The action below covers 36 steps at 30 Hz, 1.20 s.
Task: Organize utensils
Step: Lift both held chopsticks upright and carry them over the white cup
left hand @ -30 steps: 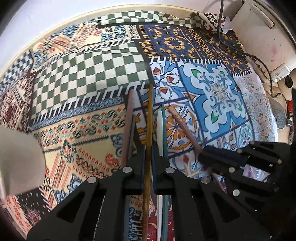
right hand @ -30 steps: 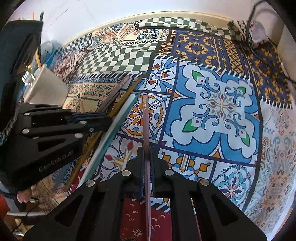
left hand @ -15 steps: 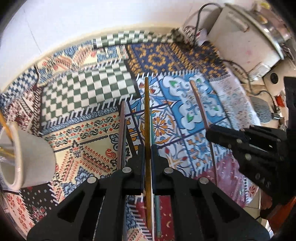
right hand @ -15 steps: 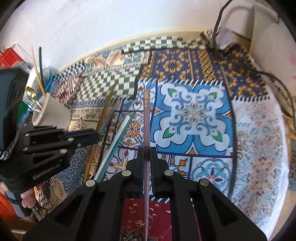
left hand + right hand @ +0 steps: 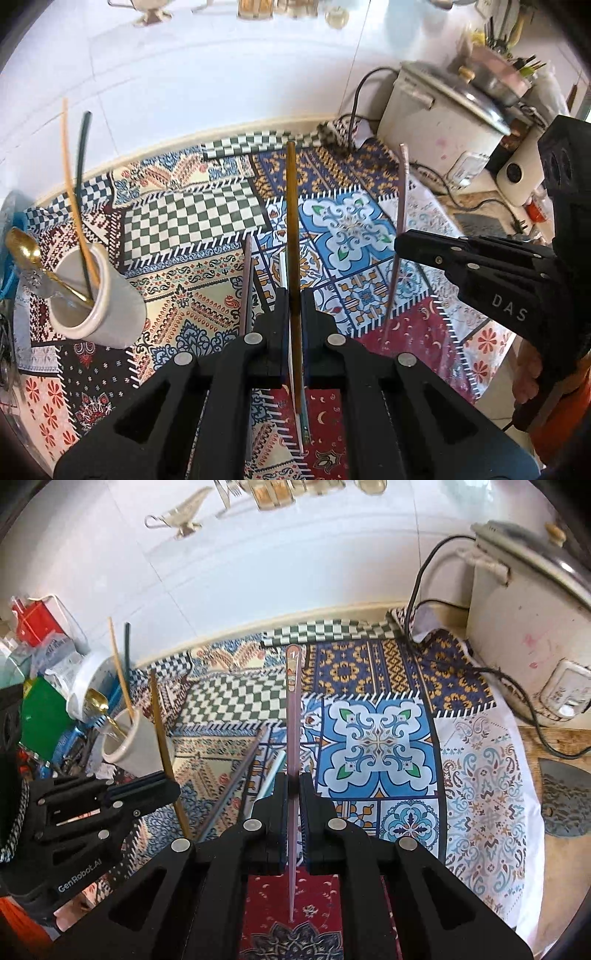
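Observation:
My left gripper (image 5: pixel 294 295) is shut on a brown chopstick (image 5: pixel 291 221) and holds it upright above the patterned cloth. My right gripper (image 5: pixel 293 779) is shut on a pink chopstick (image 5: pixel 291 720), also lifted; it shows in the left wrist view (image 5: pixel 400 199). A white cup (image 5: pixel 99 306) at the left holds a gold spoon (image 5: pixel 22 249), a tan stick and a dark stick; it also shows in the right wrist view (image 5: pixel 133 746). A dark pinkish chopstick (image 5: pixel 246 273) and a white and a teal chopstick (image 5: pixel 282 266) lie on the cloth under the grippers.
A patchwork cloth (image 5: pixel 192 218) covers the table. A white rice cooker (image 5: pixel 443 122) with cables stands at the back right. Clutter, with a green packet (image 5: pixel 40 716) and a plastic tub, sits at the left beyond the cup. A white tiled wall runs behind.
Both grippers have risen and tilted up with their chopsticks off the cloth. The cup with the spoon and the wall have come into view.

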{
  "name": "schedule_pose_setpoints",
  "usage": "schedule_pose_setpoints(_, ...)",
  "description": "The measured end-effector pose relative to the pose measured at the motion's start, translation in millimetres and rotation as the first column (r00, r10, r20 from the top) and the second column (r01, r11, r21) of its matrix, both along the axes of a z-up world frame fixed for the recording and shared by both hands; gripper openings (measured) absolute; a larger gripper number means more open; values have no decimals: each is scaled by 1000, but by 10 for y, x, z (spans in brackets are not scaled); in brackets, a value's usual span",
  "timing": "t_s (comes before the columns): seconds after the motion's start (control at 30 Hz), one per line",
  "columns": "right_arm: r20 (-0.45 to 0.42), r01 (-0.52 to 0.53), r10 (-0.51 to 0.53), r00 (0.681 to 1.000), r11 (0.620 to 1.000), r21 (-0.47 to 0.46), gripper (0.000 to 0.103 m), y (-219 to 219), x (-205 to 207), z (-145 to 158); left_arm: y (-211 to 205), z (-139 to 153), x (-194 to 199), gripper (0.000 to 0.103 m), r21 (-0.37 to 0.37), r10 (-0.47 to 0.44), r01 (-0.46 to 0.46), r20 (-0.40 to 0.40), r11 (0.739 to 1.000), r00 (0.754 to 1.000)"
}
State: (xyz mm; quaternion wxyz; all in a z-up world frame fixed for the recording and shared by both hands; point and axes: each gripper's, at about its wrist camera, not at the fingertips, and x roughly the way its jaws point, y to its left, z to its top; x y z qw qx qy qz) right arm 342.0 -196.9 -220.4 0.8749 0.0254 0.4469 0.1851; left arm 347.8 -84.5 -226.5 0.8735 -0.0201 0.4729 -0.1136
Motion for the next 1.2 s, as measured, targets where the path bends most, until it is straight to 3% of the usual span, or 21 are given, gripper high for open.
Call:
schedule_pose_setpoints(0.33,120,34,-35,992,999,15,2,210,-210,432,253,474,-261,4,-29,9,-5,149,1000,989)
schedule_pose_setpoints(0.63,217,1,1,976,1000,-10,2,572,-248,765,652,902,-372,4,-29,61,-55,261,998,963)
schedule_pose_setpoints(0.77,159,7,-9,987,1000,9,2,519,-195,642,870,975,-415,4,-42,110,-102,277,994,955)
schedule_pose_setpoints(0.9,68,39,-36,997,999,-36,5,358,-78,397,1072,965,-470,4,-48,157,-150,275,988,949)
schedule_pose_setpoints(0.97,25,33,-30,999,995,-92,14,286,-6,242,1123,935,-487,4,-52,175,-167,264,985,949)
schedule_pose_setpoints(1.03,-16,10,-13,1000,986,-167,35,236,58,65,1160,894,-501,4,-49,196,-190,250,981,948)
schedule_pose_setpoints(1.1,-63,-31,17,998,971,-238,42,182,131,-159,1190,842,-521,4,-49,216,-210,236,976,947)
schedule_pose_setpoints(1.2,-135,-114,73,988,939,-324,43,143,253,-452,1214,748,-533,4,-53,245,-239,210,970,947)
